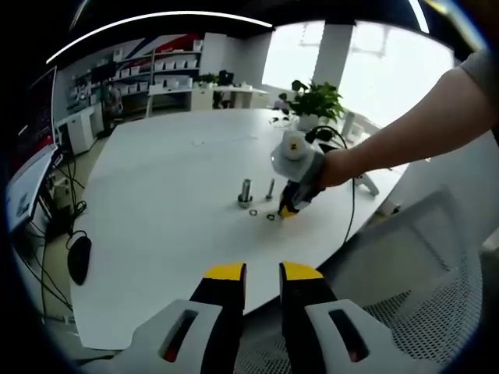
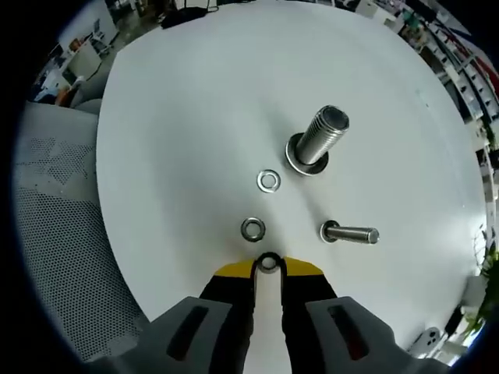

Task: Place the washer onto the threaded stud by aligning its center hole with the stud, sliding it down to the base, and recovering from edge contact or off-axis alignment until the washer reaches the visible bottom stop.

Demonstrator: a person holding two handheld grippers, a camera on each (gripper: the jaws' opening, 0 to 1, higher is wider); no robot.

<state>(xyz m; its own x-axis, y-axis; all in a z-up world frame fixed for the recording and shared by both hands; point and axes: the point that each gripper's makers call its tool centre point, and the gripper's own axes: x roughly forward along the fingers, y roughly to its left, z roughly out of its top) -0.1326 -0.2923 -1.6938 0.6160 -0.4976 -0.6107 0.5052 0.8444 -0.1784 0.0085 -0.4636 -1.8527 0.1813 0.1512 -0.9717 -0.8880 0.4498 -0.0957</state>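
- Steel washer (image 2: 268, 262) sits between the yellow tips of the right tongs (image 2: 268, 269), low on the white worktop (image 2: 195, 117); the jaws look nearly pressed onto its rim, though we cannot tell if it is truly pinched or lifted.
- Two more washers (image 2: 269, 181) (image 2: 253, 229) lie loose between the tongs and the studs; we should leave them alone.
- The thin stud (image 2: 351, 233) stands nearest, the thick stud (image 2: 318, 139) beyond it with a washer already at its base; we judge the thin one the target.
- We grip the rim only, keeping the hole free; we hold it level over the stud tip; if an edge catches, we lift and recentre.
- Left tongs (image 1: 262, 271) hang slightly spread, pinching nothing, well apart from the work.
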